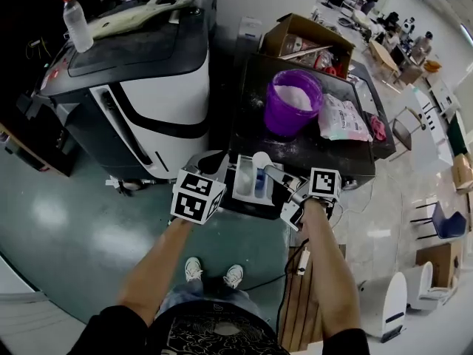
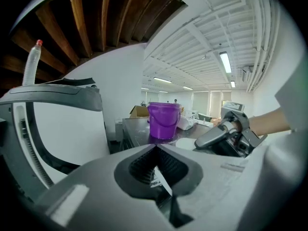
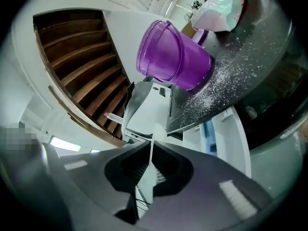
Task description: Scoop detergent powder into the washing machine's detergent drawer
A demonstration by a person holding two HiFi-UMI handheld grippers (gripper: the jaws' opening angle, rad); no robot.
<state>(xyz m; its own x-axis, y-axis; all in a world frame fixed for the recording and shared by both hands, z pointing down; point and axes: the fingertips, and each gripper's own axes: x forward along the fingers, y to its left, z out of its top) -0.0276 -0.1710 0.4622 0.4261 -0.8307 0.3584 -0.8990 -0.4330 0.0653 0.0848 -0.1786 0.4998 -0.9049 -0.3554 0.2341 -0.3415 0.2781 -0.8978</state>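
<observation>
The white detergent drawer (image 1: 244, 180) with a blue compartment stands pulled out from the front of the dark-topped machine (image 1: 347, 154). My left gripper (image 1: 216, 163) (image 2: 156, 165) is at the drawer's left side, its jaws shut with a thin white edge between them. My right gripper (image 1: 279, 174) (image 3: 152, 162) is shut on the handle of a white scoop (image 1: 261, 159) (image 3: 155, 134), whose bowl hangs over the drawer. Behind it on the machine top stands a purple bucket (image 1: 293, 98) (image 2: 163, 120) (image 3: 173, 57) holding white powder.
A pink-and-white detergent bag (image 1: 344, 118) lies right of the bucket, and powder is spilt on the top (image 3: 219, 76). A white-and-black appliance (image 1: 148, 87) with a bottle (image 1: 76, 22) stands to the left. A cardboard box (image 1: 307, 43) is behind, and a wooden pallet (image 1: 299, 302) lies by my feet.
</observation>
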